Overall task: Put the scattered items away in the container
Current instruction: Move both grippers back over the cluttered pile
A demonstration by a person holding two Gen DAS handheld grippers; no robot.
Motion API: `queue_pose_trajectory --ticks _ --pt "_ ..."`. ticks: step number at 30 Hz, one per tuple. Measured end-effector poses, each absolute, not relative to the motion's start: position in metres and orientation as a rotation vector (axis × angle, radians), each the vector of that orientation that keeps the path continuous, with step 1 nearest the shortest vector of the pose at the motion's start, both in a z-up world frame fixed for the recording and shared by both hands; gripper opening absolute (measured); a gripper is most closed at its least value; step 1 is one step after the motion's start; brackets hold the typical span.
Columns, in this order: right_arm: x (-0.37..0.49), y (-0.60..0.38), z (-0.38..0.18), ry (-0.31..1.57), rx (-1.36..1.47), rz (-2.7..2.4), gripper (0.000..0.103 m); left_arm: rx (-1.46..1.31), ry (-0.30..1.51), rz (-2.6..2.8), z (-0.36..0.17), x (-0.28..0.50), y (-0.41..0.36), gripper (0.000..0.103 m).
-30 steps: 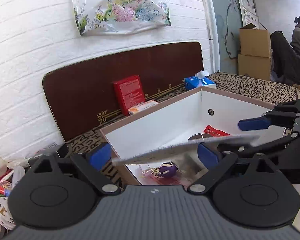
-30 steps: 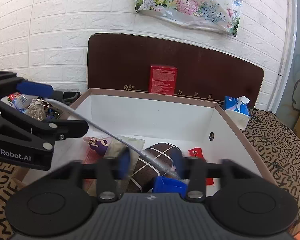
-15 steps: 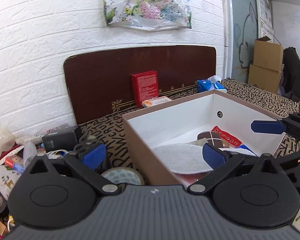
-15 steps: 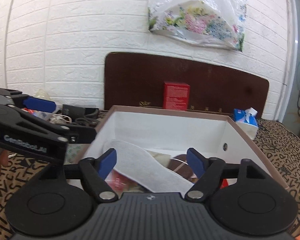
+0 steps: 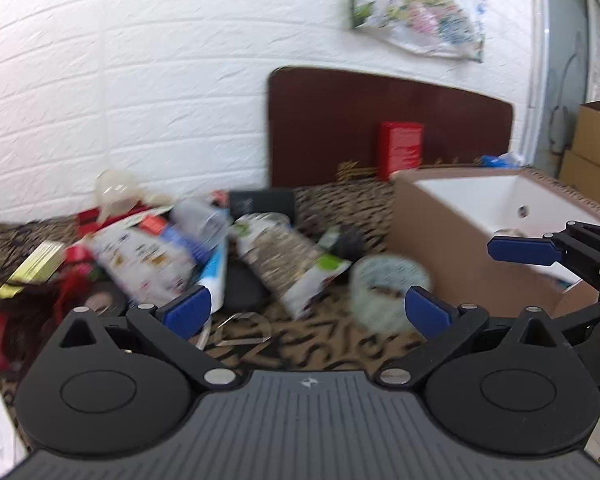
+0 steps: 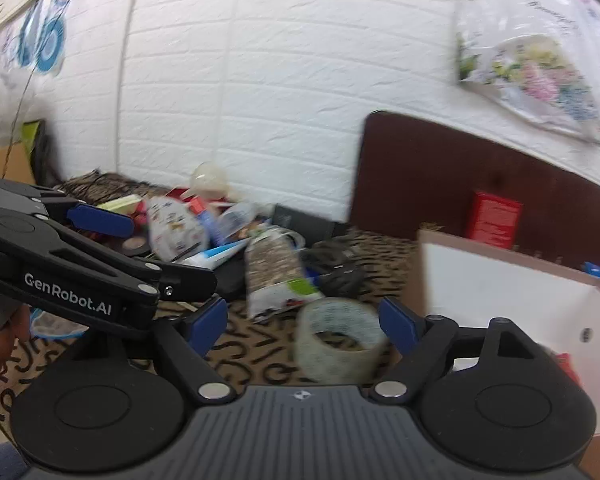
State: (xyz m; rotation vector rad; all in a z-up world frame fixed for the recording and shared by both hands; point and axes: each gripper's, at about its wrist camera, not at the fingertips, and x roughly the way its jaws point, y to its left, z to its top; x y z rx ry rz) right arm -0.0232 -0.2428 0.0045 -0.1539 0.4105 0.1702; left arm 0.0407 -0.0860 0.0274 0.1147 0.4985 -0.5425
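Both the left gripper [image 5: 306, 310] and right gripper [image 6: 302, 320] hang spread wide and empty above the patterned cloth [image 6: 252, 360], a tape roll [image 6: 338, 338] just ahead, the white-lined box [image 5: 492, 208] at three o'clock, its contents mostly hidden.

Motion blur smears the clutter pile [image 5: 172, 248]; the box [image 6: 500, 292] runs off the right edge.
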Motion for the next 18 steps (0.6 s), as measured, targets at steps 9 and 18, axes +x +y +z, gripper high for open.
queue_pose_trajectory --ticks 9,18 --pt "0.03 -0.21 -0.02 0.421 -0.188 0.22 0.078 0.201 0.472 -0.538 0.023 0.091 -0.112 0.103" --pt "0.071 -0.207 -0.036 0.498 -0.194 0.157 0.077 0.104 0.592 -0.331 0.019 0.159 -0.153 0.102"
